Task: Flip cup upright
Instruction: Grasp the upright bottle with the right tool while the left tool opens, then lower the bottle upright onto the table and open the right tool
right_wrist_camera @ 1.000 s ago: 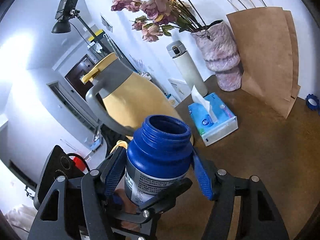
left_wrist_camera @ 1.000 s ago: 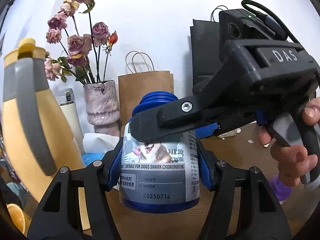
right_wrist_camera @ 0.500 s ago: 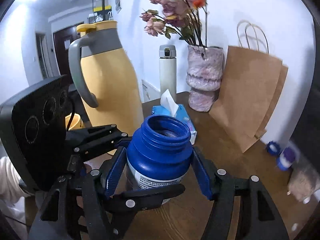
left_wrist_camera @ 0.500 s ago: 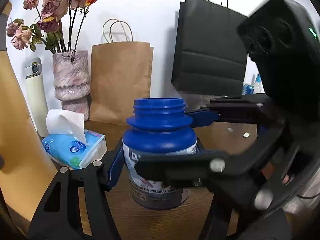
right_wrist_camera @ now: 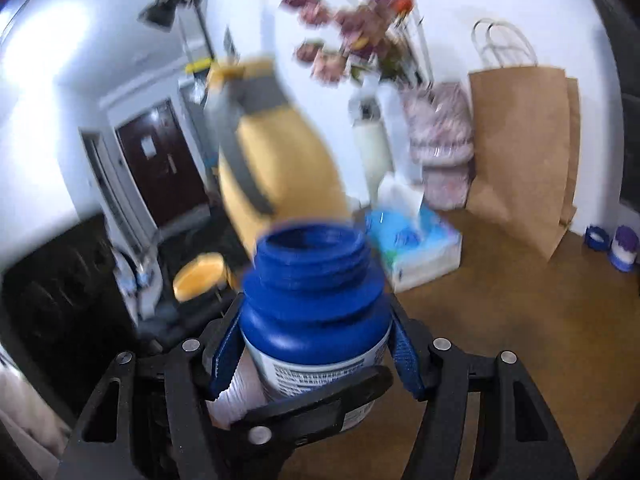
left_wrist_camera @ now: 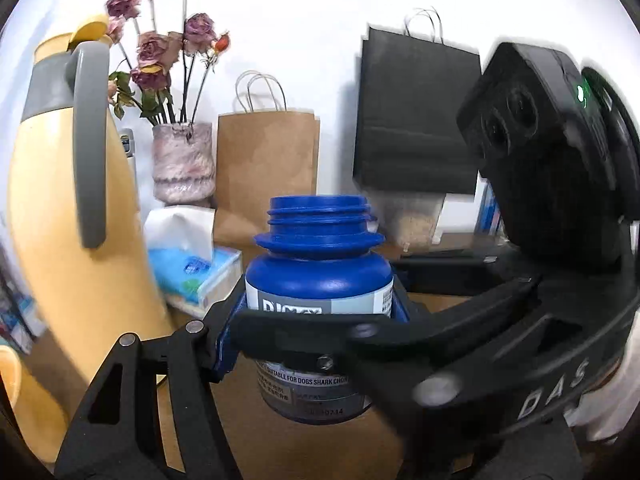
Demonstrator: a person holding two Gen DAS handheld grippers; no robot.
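The cup is an open blue jar [left_wrist_camera: 318, 280] with a grey label. It stands upright, mouth up, held above the brown table [left_wrist_camera: 320, 452]. My left gripper [left_wrist_camera: 318, 312] is shut on the jar's body. My right gripper [right_wrist_camera: 316, 344] is also shut on the jar [right_wrist_camera: 314, 300], coming in from the right side, and its black body [left_wrist_camera: 548, 184] fills the right of the left wrist view. The right wrist view is blurred by motion.
A tall yellow kettle [left_wrist_camera: 76, 208] stands close at the left. A tissue box [left_wrist_camera: 196, 272], a vase of dried roses [left_wrist_camera: 182, 160], a brown paper bag [left_wrist_camera: 266, 172] and a black bag [left_wrist_camera: 416, 112] line the wall behind. Two small lids [right_wrist_camera: 612, 244] lie at the far right.
Both grippers have swung around the jar while holding it. The jar has stayed upright and sits a little higher in the left view. The right wrist view has turned toward the kettle and door.
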